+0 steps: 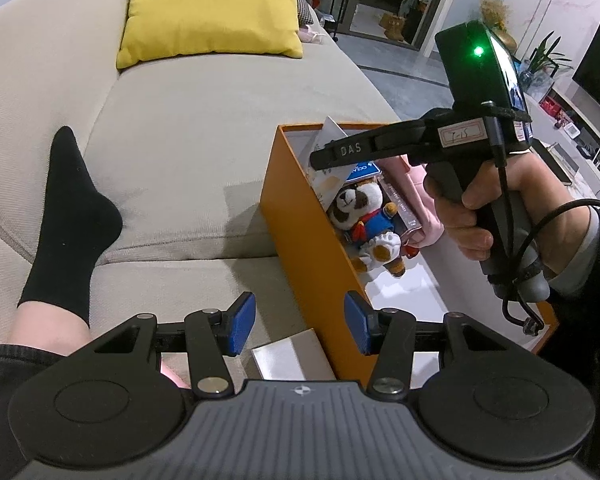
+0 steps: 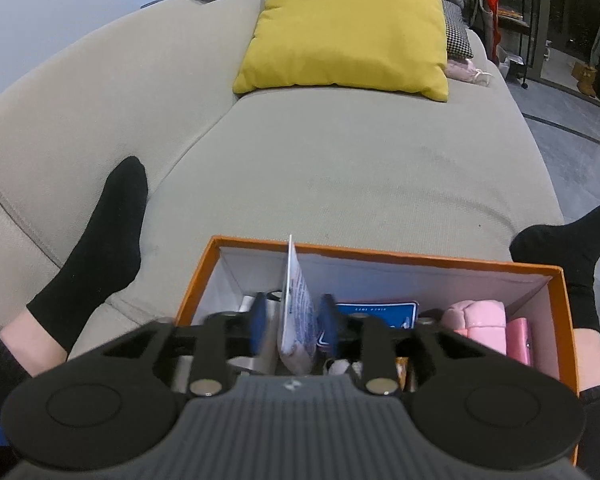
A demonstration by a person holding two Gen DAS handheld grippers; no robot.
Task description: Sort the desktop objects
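Orange box (image 2: 400, 258) on the beige sofa (image 1: 188, 152), near the front edge of the seat cushion, between two feet in black socks (image 2: 100, 236). Inside: a plush raccoon toy (image 1: 370, 224), a blue card (image 2: 384, 312), a pink soft pouch (image 2: 480, 320), a pink case (image 2: 520, 340) at the right end, other small things too hidden to name.

Right gripper (image 2: 294, 322) low over the box's near-left part, jaws parted on either side of a thin white printed packet (image 2: 298, 304) standing on edge, top edge poking above the box rim. Pads apparently clear of the packet, so released rather than gripped; blur leaves the right pad uncertain.

Left gripper (image 1: 300, 322) apart from the box, over the sofa at the box's near-left corner, jaws open, nothing between them; a pale flat box (image 1: 292, 354) lying just below, untouched.

Risks from here, as judgement:
- Packet upright and unsupported: likely to flop onto the plush or tip over the rim onto the cushion.
- Lifting out at an angle: a pad could catch the packet and drag it back out.
- Soft cushion under a light box: a knock from either gripper or a shifting foot could tilt it and spill the contents.
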